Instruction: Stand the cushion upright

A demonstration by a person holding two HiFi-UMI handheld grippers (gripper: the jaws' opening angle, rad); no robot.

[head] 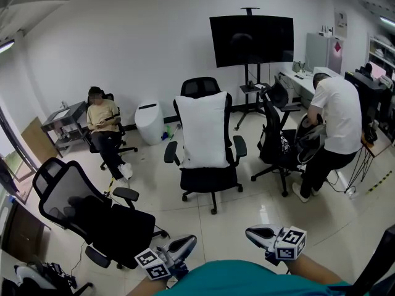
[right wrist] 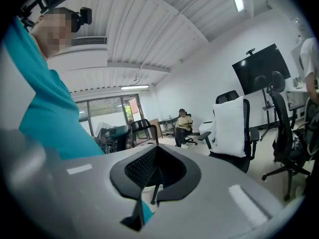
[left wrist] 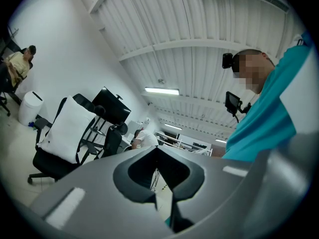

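The white cushion (head: 202, 131) stands upright on the seat of a black office chair (head: 210, 179) in the middle of the room, leaning against its backrest. It also shows in the left gripper view as the cushion (left wrist: 67, 128) and in the right gripper view as the cushion (right wrist: 230, 126). Both grippers are far from it, low at the bottom of the head view and close to the person's teal shirt. The left gripper (head: 187, 243) (left wrist: 164, 202) is shut with nothing in it. The right gripper (head: 252, 232) (right wrist: 148, 199) is also shut and holds nothing.
A second black mesh chair (head: 92, 217) stands near the left gripper. A third chair (head: 278, 143) is at the right, with a person in a white shirt (head: 336, 125) bending beside it. Another person (head: 105, 125) sits at the back left. A TV on a stand (head: 251, 40) and a white bin (head: 148, 123) stand by the wall.
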